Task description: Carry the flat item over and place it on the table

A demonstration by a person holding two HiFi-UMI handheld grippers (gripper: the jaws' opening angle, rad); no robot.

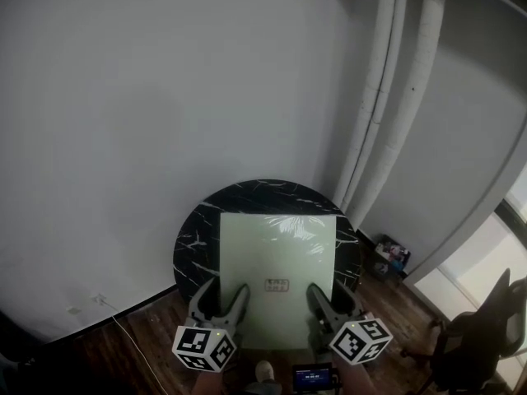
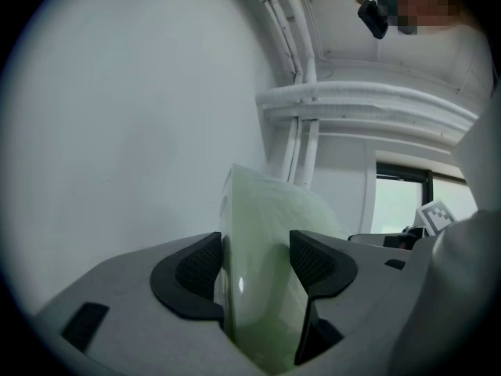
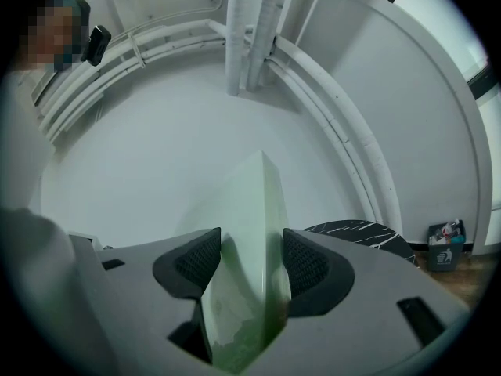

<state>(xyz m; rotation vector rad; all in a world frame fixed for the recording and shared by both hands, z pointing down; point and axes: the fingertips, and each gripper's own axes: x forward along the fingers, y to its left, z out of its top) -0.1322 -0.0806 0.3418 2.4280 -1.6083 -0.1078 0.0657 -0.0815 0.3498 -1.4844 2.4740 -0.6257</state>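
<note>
Left gripper (image 1: pixel 224 291) and right gripper (image 1: pixel 333 296) jaws pinch the green panel (image 1: pixel 277 257) along its near edge.

**Dim room, daylight from the right, strong fisheye bending**

The head view is dim and a little soft, darkening toward its lower corners. Daylight enters through the window (image 1: pixel 502 253) at the right edge. A pale sheen lies across the far half of the flat item (image 1: pixel 277 262), which stands out against the dark surface (image 1: pixel 193 241). Both gripper views are brighter and ringed in black, and they bend the white pipes (image 3: pixel 249 30) into arcs. In the left gripper view the window (image 2: pixel 399 202) is washed out.
</note>
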